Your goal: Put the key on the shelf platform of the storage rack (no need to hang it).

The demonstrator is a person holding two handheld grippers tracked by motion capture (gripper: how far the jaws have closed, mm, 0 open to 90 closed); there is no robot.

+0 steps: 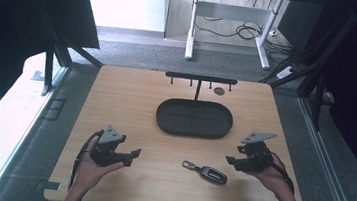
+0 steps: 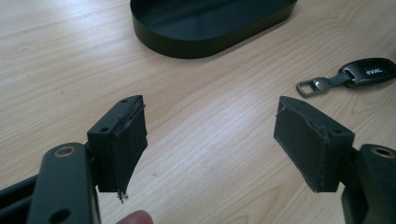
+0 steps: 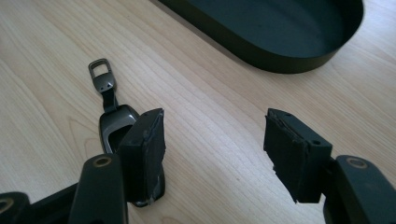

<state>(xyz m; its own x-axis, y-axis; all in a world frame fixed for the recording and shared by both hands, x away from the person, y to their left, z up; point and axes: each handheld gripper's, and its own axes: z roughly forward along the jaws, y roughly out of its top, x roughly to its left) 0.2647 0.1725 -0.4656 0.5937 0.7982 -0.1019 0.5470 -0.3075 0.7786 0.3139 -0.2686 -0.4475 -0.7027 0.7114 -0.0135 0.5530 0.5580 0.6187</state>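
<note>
Watching: two hand-held grippers low over the wooden table (image 1: 116, 99), with a car key fob between them.
Right gripper (image 1: 233, 161): released, jaws spread wide with nothing between the pads; I hold it just beside the fob.
Key fob (image 1: 211, 174): lying flat on the table, untouched; along my right gripper's own view it sits partly behind the left-hand pad (image 3: 144, 149), metal loop pointing away from the tool.
Left gripper (image 1: 135, 154): also released, jaws wide and empty; from it the fob lies ahead and off past the right-hand pad (image 2: 303, 140), well apart.
Oval tray (image 1: 164, 124): black, nothing in it, ahead of both tools, beyond the fob.
Hook rack (image 1: 201, 78): black bar on a post rising at the tray's far edge, pegs bare as far as I can tell.
Done so far: by my reading, nothing; the fob is neither gripped nor lifted.
Left to do: I judge the whole job remains, namely closing on the fob, lifting it, and placing it in the tray or on a peg; which one I cannot tell.
</note>
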